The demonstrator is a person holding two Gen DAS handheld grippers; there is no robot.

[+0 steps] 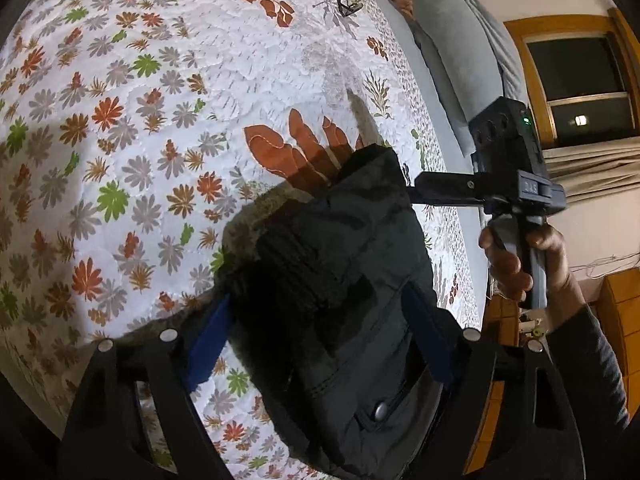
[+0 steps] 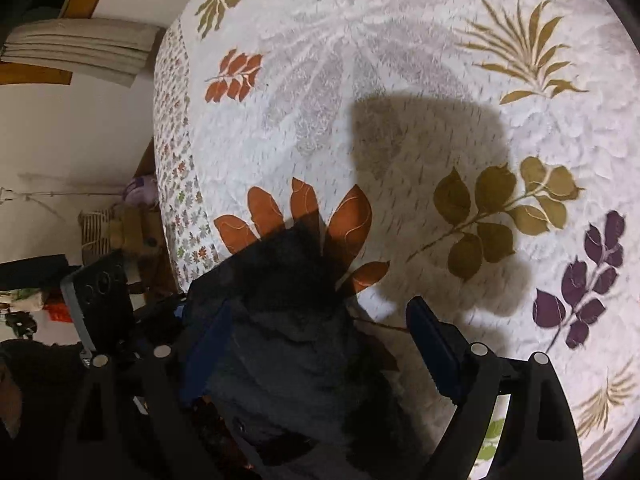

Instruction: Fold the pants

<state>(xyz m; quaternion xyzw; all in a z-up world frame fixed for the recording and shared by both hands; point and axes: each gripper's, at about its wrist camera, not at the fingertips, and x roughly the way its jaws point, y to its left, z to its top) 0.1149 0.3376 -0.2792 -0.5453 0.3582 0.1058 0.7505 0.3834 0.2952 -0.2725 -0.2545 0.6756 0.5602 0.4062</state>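
1. Pants (image 1: 336, 280): lower end cut off by the bottom edge in both views; black fabric, so folds are hard to read.
2. Left gripper (image 1: 320, 344): pants bulge fills the gap; pad contact can't be told.
3. Right gripper (image 2: 320, 344): its left finger (image 2: 208, 352) is partly hidden by pants.
4. Small dark object (image 1: 347, 0) on the bedspread (image 1: 160, 120): too small to identify.
5. Right-wrist view: motion-blurred throughout.
6. Clutter (image 2: 120, 224) beside the bed: indistinct.

Dark pants (image 2: 280, 320) on leaf-print bedspread (image 2: 440, 80)
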